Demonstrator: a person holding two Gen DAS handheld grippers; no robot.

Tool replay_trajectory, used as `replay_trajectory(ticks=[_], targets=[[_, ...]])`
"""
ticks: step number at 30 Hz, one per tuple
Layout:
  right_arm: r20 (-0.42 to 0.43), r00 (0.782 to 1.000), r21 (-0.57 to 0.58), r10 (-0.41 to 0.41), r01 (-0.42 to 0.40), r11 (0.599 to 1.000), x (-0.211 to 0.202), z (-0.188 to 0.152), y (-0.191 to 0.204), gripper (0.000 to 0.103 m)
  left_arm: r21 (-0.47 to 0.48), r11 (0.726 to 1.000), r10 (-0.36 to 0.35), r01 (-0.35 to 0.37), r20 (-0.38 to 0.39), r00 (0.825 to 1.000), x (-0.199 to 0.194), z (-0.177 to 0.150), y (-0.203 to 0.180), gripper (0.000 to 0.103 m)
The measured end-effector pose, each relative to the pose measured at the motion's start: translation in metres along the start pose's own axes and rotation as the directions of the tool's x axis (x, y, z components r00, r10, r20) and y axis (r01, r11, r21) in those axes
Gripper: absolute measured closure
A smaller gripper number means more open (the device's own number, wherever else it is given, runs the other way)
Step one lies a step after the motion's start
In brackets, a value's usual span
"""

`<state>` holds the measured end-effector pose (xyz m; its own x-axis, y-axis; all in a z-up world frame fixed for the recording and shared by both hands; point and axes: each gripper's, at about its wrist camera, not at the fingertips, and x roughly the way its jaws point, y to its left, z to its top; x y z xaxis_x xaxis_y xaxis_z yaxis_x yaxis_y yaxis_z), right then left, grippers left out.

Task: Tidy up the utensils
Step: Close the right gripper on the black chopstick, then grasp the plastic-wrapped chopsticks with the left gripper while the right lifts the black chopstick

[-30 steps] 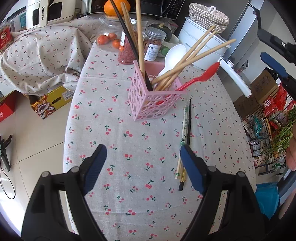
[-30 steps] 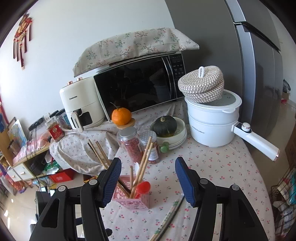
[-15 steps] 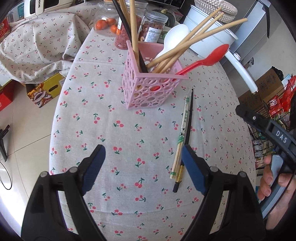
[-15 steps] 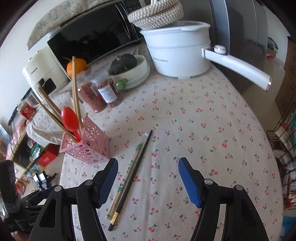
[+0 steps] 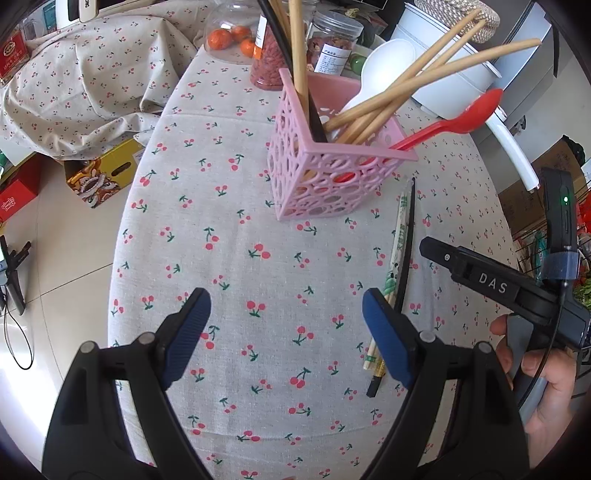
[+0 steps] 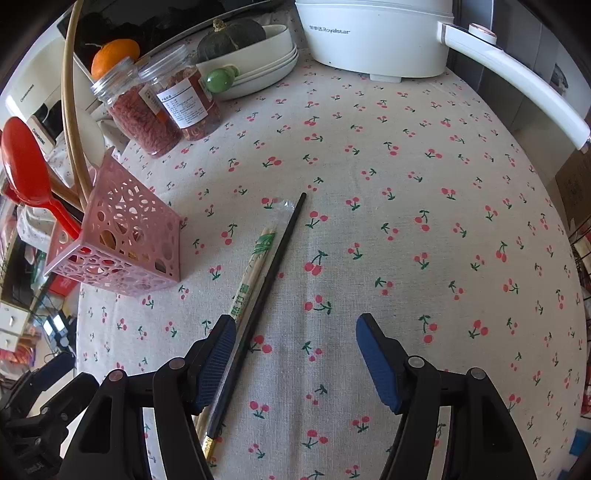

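A pink lattice holder (image 5: 332,173) (image 6: 122,243) stands on the cherry-print tablecloth (image 5: 258,258). It holds wooden chopsticks (image 5: 417,81), a red spoon (image 5: 465,120) and a white spoon (image 5: 384,70). A black chopstick (image 6: 266,280) (image 5: 404,266) and a paper-wrapped wooden pair (image 6: 251,277) (image 5: 393,266) lie flat beside it. My left gripper (image 5: 284,332) is open and empty, low over the cloth. My right gripper (image 6: 295,354) is open and empty, its left finger over the loose chopsticks' near end.
Two jars (image 6: 162,107), stacked white bowls with a dark squash (image 6: 255,55) and a white electric pot with a long handle (image 6: 376,33) stand at the table's back. The table edge drops to the floor and boxes (image 5: 107,173) on the left.
Both grippers have come lower and closer to the table. My right gripper has moved in over the loose chopsticks. The holder and chopsticks have not moved.
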<state>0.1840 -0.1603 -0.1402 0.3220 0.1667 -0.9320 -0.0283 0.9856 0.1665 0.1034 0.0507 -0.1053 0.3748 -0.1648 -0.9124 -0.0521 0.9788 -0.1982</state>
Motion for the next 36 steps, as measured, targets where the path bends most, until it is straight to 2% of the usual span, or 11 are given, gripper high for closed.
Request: replay_trajectory(ticks=[4, 10, 12, 14, 15, 16, 17, 22, 30, 31, 36], targets=[[-0.038, 0.998, -0.02, -0.052, 0.051, 0.998, 0.014, 0.0, 0.009, 0.034, -0.004, 1.0, 0.012, -0.012, 0.003, 1.0, 0.001, 0.0, 0.002, 0.019], [-0.017, 0.987, -0.14, -0.159, 0.155, 0.978, 0.021, -0.007, 0.029, 0.034, 0.02, 1.0, 0.025, -0.025, 0.003, 1.0, 0.001, -0.001, 0.0, 0.019], [-0.036, 0.987, -0.133, -0.155, 0.149, 0.98, 0.02, -0.007, 0.028, 0.037, 0.04, 0.999, 0.026, -0.026, 0.001, 1.0, 0.001, -0.003, -0.005, 0.019], [-0.049, 0.987, -0.131, -0.155, 0.147, 0.98, 0.018, -0.007, 0.026, 0.059, 0.066, 0.998, 0.024, -0.024, 0.001, 1.0, 0.0, -0.006, -0.01, 0.019], [-0.054, 0.987, -0.128, -0.15, 0.142, 0.982, 0.016, -0.007, 0.023, 0.066, 0.08, 0.996, 0.023, -0.023, -0.002, 1.0, 0.0, -0.007, -0.014, 0.019], [-0.06, 0.988, -0.128, -0.146, 0.137, 0.982, 0.014, -0.007, 0.02, 0.08, 0.095, 0.995, 0.022, -0.021, -0.003, 1.0, 0.0, -0.009, -0.017, 0.019], [-0.067, 0.988, -0.128, -0.136, 0.127, 0.984, 0.012, -0.007, 0.015, 0.085, 0.109, 0.994, 0.021, -0.02, -0.005, 1.0, 0.0, -0.011, -0.021, 0.019], [-0.117, 0.991, -0.089, -0.059, 0.049, 0.995, 0.006, -0.008, -0.016, 0.097, 0.17, 0.985, 0.019, -0.017, -0.011, 1.0, 0.003, -0.019, -0.039, 0.019], [-0.085, 0.996, -0.019, -0.016, 0.014, 1.0, -0.023, -0.007, -0.074, 0.097, 0.267, 0.964, -0.016, 0.014, 0.005, 1.0, 0.012, -0.023, -0.082, 0.02], [-0.074, 0.997, -0.009, -0.007, 0.006, 1.0, -0.026, -0.005, -0.084, 0.097, 0.284, 0.959, -0.011, 0.009, 0.005, 1.0, 0.017, -0.021, -0.087, 0.022], [-0.042, 0.999, 0.015, 0.017, -0.016, 1.0, -0.046, -0.009, -0.112, 0.097, 0.335, 0.942, 0.034, -0.028, -0.011, 0.999, 0.044, -0.013, -0.109, 0.054]])
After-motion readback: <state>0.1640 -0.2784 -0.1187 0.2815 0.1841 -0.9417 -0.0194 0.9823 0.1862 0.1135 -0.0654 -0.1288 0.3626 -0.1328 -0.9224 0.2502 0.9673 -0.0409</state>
